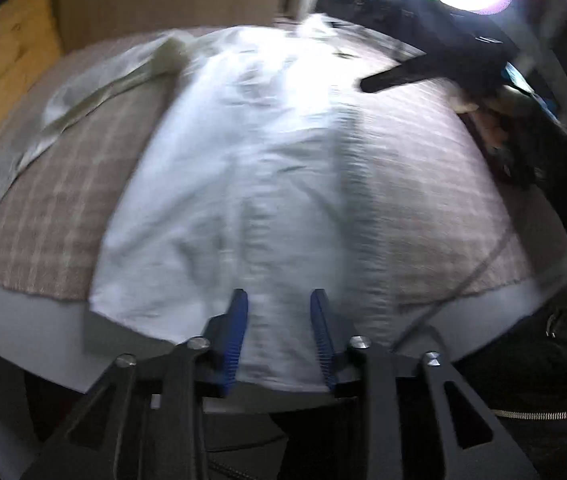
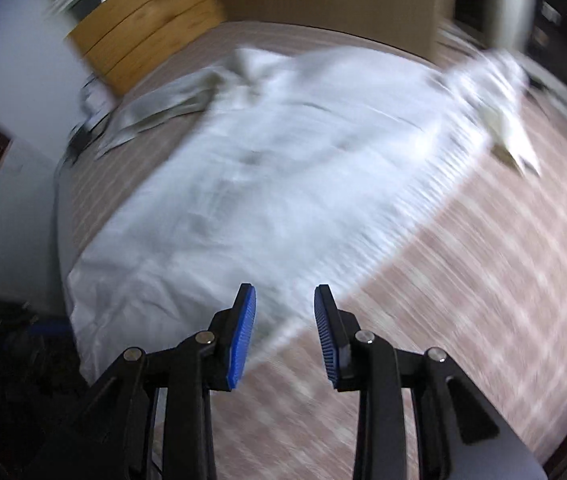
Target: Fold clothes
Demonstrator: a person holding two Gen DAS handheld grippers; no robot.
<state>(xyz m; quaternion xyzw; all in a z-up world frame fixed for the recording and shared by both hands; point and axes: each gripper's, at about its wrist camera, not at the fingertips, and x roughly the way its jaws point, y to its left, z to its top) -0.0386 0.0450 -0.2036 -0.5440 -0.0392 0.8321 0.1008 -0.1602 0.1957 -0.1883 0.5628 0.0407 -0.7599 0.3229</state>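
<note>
Both grippers empty over a white garment spread on the table.

Left wrist view: left gripper (image 1: 279, 300) at 6 o'clock, fingers (image 1: 238, 320) apart with nothing between them, above the white garment's (image 1: 243, 152) near hem; a sleeve (image 1: 83, 92) trails to 10 o'clock on the checked tablecloth (image 1: 423, 184), and the right gripper (image 1: 363, 85) is a dark shape at 2 o'clock. Risk: the hem overhangs the table (image 1: 43, 328) edge, so a tug could slide it off.
Right wrist view: right gripper (image 2: 285, 300), fingers parted and empty, by the garment's side edge, sleeves at 10 and 2 o'clock. Heavy blur; a hurried pinch could miss the edge or grab the tablecloth. The garment looks thin, limp and creased.
</note>
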